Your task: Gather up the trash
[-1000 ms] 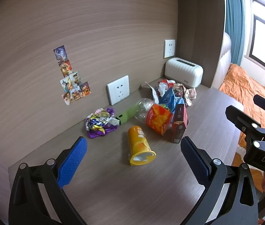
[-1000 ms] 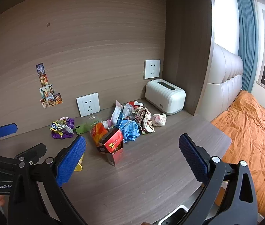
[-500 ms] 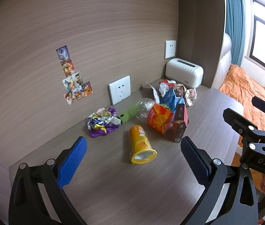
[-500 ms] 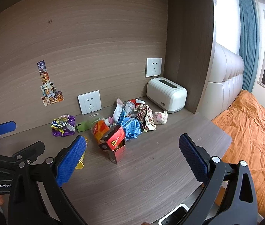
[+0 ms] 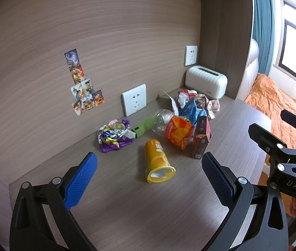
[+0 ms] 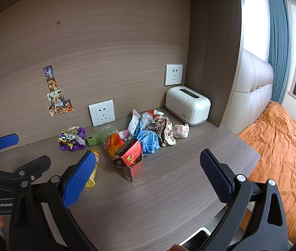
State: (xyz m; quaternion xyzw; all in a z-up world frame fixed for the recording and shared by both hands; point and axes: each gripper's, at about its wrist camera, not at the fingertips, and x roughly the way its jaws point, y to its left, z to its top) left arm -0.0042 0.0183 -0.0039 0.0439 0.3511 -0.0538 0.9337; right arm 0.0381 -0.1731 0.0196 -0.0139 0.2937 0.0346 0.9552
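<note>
both views have crept slightly closer to the trash pile (image 5: 181,121) on the desk (image 5: 168,209).

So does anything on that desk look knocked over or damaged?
Yes. The yellow chip canister lies on its side, open end toward the camera. The red carton has its top flaps torn open, and crumpled wrappers are heaped before the white tissue box.

Left wrist view: above desk's left part, facing the white wall socket (image 5: 134,99), near. Right wrist view: further right, same socket (image 6: 102,112) ahead. Shared: socket, trash before it.
</note>
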